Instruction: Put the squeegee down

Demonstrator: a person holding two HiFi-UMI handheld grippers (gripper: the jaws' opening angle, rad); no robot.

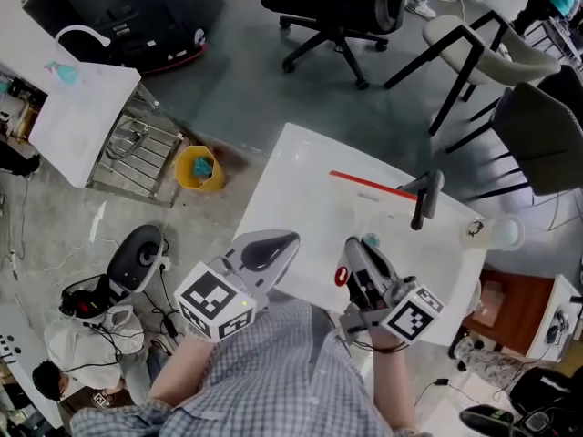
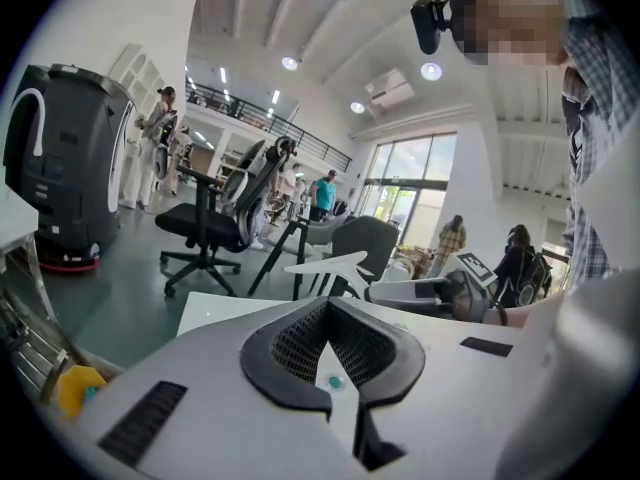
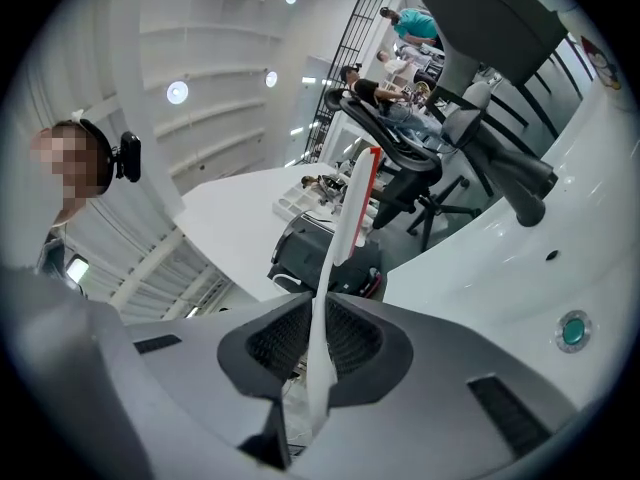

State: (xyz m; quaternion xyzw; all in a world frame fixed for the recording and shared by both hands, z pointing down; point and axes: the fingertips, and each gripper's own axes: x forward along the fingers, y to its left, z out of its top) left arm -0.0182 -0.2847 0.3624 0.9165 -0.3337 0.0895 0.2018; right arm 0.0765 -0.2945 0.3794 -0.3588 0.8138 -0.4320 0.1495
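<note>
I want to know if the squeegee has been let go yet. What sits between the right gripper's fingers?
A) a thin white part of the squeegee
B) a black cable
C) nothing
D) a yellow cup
A: in the right gripper view, the right gripper has its fingers pressed on a thin white part of the squeegee, which runs up to a red strip.

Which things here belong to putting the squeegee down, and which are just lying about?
In the job: squeegee, red blade and black handle; right gripper, clamped on a thin white strip running toward that blade; white table.
Idle or lying about: left gripper, open and empty; yellow bucket; office chair; teal button.
</note>
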